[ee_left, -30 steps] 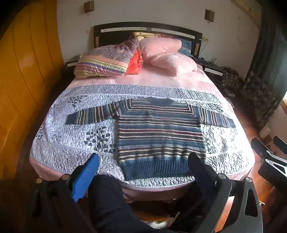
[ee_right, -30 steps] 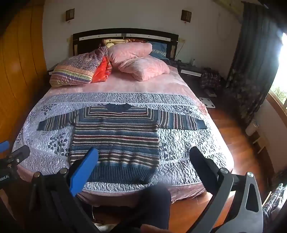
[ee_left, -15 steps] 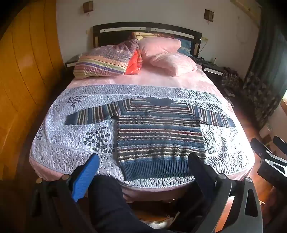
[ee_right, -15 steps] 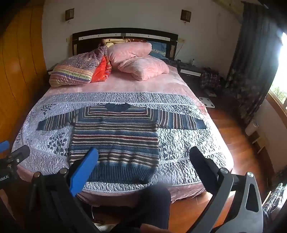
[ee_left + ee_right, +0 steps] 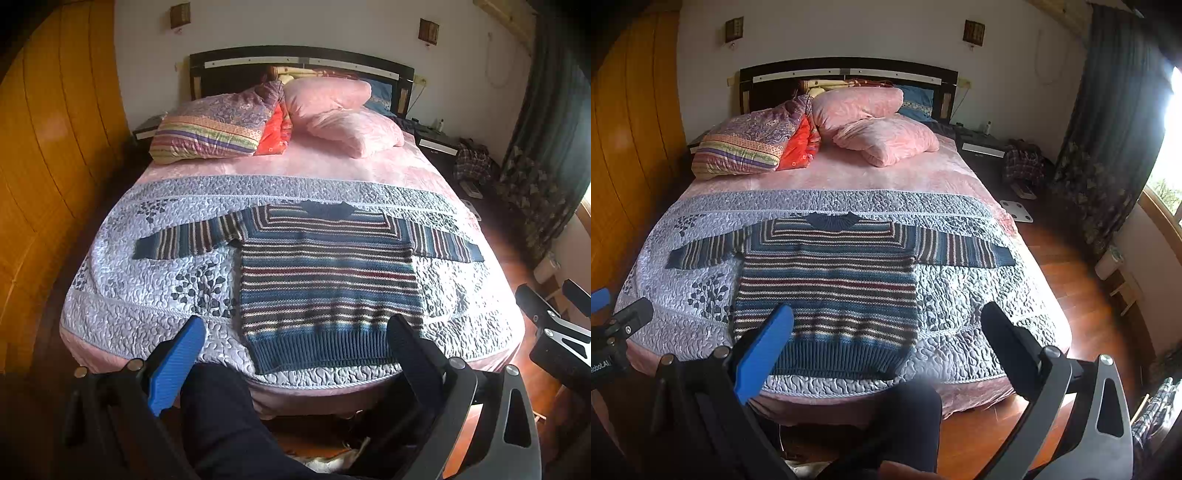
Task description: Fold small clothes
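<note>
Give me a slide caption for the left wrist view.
Open left gripper hovers before a striped sweater spread flat on the quilted bed.

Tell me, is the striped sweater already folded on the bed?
No, the striped sweater lies flat on the quilt with both sleeves spread out.

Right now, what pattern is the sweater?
Sweater: horizontal stripes in blue, maroon, cream and grey, dark blue hem. Clearest in the right wrist view.

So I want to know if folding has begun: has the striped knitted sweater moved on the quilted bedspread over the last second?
No. The striped knitted sweater lies flat, sleeves spread, at the same spot on the quilted bedspread.
</note>
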Action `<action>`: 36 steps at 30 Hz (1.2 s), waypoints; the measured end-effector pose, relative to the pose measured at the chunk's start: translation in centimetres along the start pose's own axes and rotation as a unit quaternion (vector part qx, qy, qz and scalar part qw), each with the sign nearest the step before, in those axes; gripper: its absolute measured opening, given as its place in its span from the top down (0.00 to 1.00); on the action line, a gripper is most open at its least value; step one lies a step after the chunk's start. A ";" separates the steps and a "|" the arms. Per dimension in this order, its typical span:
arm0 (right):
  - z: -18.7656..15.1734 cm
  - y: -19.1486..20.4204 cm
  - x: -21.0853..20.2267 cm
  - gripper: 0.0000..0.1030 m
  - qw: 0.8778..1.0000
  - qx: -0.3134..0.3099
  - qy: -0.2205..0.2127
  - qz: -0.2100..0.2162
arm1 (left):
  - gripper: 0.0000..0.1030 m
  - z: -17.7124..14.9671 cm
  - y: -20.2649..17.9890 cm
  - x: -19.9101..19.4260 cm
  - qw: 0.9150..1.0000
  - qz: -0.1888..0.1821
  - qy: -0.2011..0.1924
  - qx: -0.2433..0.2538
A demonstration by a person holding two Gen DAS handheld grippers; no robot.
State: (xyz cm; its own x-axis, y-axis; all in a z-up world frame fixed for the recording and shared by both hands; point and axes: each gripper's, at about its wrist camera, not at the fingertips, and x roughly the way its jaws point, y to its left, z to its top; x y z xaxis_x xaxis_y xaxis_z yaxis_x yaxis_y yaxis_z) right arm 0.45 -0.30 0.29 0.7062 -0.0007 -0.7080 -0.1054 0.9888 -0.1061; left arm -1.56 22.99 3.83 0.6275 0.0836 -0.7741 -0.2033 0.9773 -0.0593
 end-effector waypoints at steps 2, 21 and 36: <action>0.0 0.0 0.0 0.02 1.000 0.000 0.000 0.000 | 0.04 0.1 -0.1 0.0 1.000 0.000 0.000 0.000; 0.0 -0.2 0.0 0.02 1.000 0.001 -0.004 -0.002 | 0.04 0.6 -0.2 -0.2 1.000 0.000 -0.003 0.002; 0.1 -0.1 -0.2 0.02 1.000 0.001 -0.004 -0.004 | 0.04 0.7 -0.2 -0.3 1.000 0.000 -0.003 0.002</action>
State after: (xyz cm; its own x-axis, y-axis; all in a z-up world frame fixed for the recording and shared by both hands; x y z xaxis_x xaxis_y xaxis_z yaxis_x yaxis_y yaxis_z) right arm 0.38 -0.37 0.57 0.7122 -0.0068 -0.7020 -0.0994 0.9889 -0.1105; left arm -1.17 22.88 4.57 0.6322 0.0840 -0.7702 -0.1996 0.9782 -0.0571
